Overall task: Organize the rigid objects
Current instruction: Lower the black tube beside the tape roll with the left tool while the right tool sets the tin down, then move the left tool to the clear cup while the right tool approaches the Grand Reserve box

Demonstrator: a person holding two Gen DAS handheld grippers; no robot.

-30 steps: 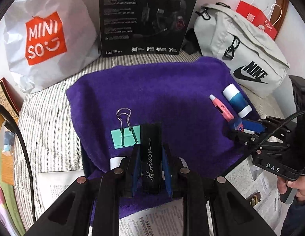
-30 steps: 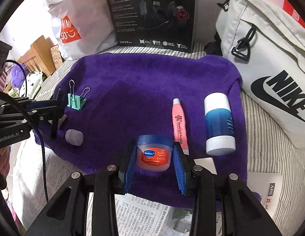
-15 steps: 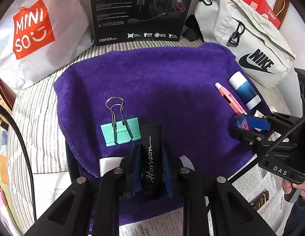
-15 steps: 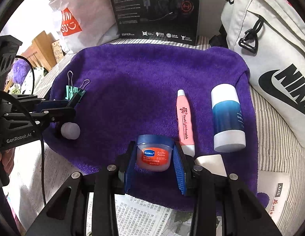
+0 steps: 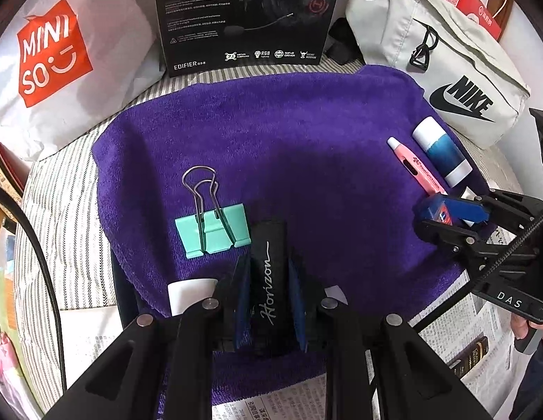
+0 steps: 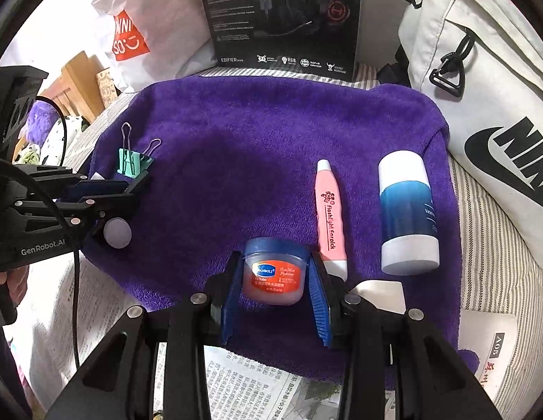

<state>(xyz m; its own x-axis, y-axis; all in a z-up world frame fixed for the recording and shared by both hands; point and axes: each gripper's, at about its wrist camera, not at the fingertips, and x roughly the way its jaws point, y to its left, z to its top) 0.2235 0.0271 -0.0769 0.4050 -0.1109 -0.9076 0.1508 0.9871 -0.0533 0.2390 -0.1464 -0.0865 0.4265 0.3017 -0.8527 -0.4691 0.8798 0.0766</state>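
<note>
A purple towel (image 5: 289, 133) (image 6: 254, 122) carries the objects. My left gripper (image 5: 268, 269) is shut on a black bar marked "Horizon" (image 5: 269, 245), whose far end lies just right of a mint binder clip (image 5: 212, 231) (image 6: 131, 162). My right gripper (image 6: 274, 262) is shut on a small lip-balm jar (image 6: 273, 276) with a blue lid, near the towel's front edge. Just right of the jar lies a pink tube (image 6: 330, 217) (image 5: 417, 168), then a blue-and-white bottle (image 6: 408, 210) (image 5: 441, 152). Each gripper shows in the other's view: left gripper (image 6: 131, 189), right gripper (image 5: 443, 213).
Behind the towel stand a white Miniso bag (image 5: 50, 59), a black headset box (image 5: 247, 17) and a grey Nike bag (image 5: 446, 70). Newspaper (image 6: 243, 385) covers the striped surface in front. A hand (image 5: 527, 329) holds the right gripper's handle.
Both grippers keep their grips and barely move. The views have only shifted slightly over the towel.
</note>
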